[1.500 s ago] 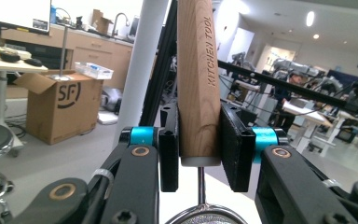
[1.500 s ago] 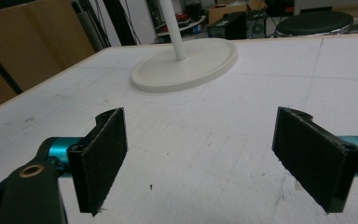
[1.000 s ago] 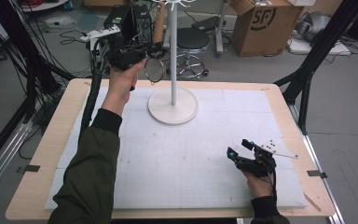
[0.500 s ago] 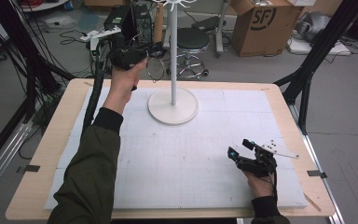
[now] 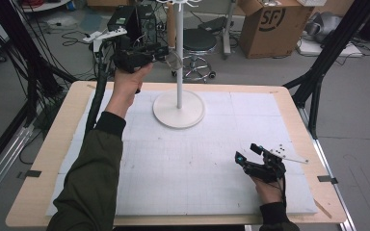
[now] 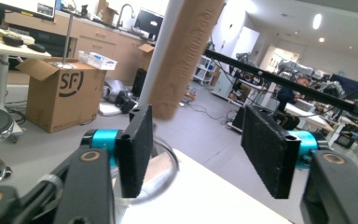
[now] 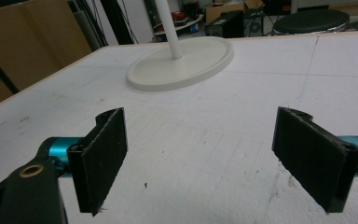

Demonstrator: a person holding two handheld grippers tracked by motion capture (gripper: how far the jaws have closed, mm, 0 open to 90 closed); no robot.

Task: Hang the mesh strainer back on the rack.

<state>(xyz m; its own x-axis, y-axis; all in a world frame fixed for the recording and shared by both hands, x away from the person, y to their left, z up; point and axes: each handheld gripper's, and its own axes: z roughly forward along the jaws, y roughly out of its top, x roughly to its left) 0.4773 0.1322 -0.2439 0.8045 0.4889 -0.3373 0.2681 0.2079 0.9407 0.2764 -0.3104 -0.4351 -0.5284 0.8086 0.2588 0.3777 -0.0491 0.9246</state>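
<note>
A white stand (image 5: 178,103), with a round base and a thin upright pole, sits toward the far middle of the surface (image 5: 38,173), a pale wood top mostly covered by a white gridded mat (image 5: 192,163). The left gripper (image 5: 160,49) is raised near the far left edge, level with the pole and just left of it. In the left gripper view its jaws stand well apart with nothing clamped between them; the white pole (image 6: 161,51) and a blurred tan wooden peg (image 6: 186,56) rise close ahead of the gap. A clear ring-shaped thing (image 6: 161,163) shows behind the left-hand jaw, too blurred to say whether it touches the jaw or hangs from anything.

The right gripper (image 5: 246,155) rests low near the front right corner of the mat, well apart from the stand. In the right gripper view its jaws are spread wide over bare mat and hold nothing, with the stand's base (image 7: 182,63) farther off.

Beyond the surface, on the grey floor, stand a black round stool (image 5: 200,45) on a chrome frame and an open cardboard box (image 5: 270,24) printed "SF" inside a curved mark; the same box (image 6: 58,95) and lettering appear in the left gripper view. Black frame struts (image 5: 323,62) slant at both sides, and cables and a white power strip (image 5: 103,34) lie on the floor at far left.
</note>
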